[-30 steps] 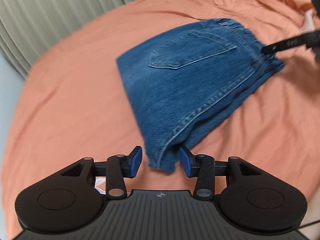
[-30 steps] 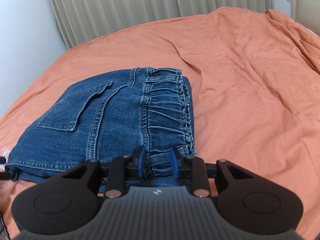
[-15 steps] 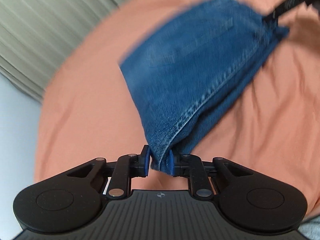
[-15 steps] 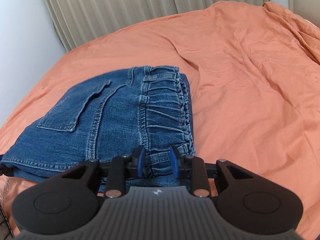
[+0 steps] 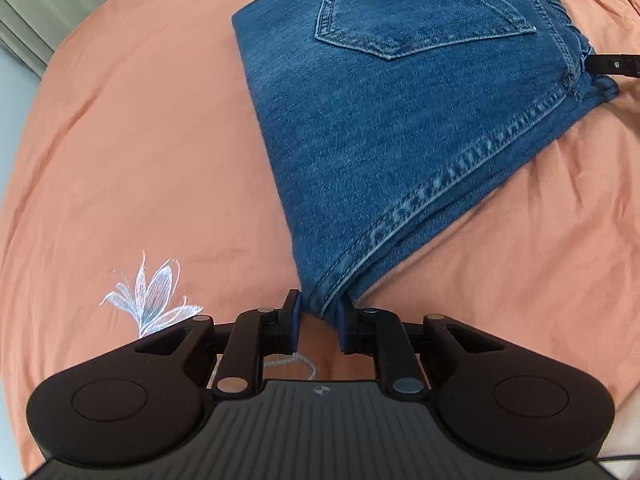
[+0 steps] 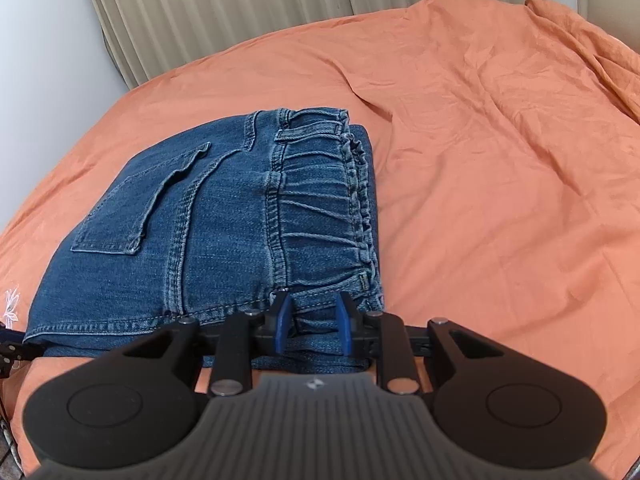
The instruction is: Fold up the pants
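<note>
Jeans (image 5: 400, 120) lowered flat; both claws still pinch corners.

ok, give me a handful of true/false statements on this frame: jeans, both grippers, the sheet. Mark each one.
1. The folded blue denim jeans lie on an orange bed sheet. True.
2. The left gripper hangs well clear of the jeans. False: its blue pads pinch the near corner of the fold.
3. The right gripper holds the jeans at the gathered elastic waistband end. True.
4. A back pocket faces up. True.
5. The sheet is plain all over. False: a white embroidered flower shows near the left gripper.
6. The jeans are spread out at full length. False: they are folded into a compact stack.
</note>
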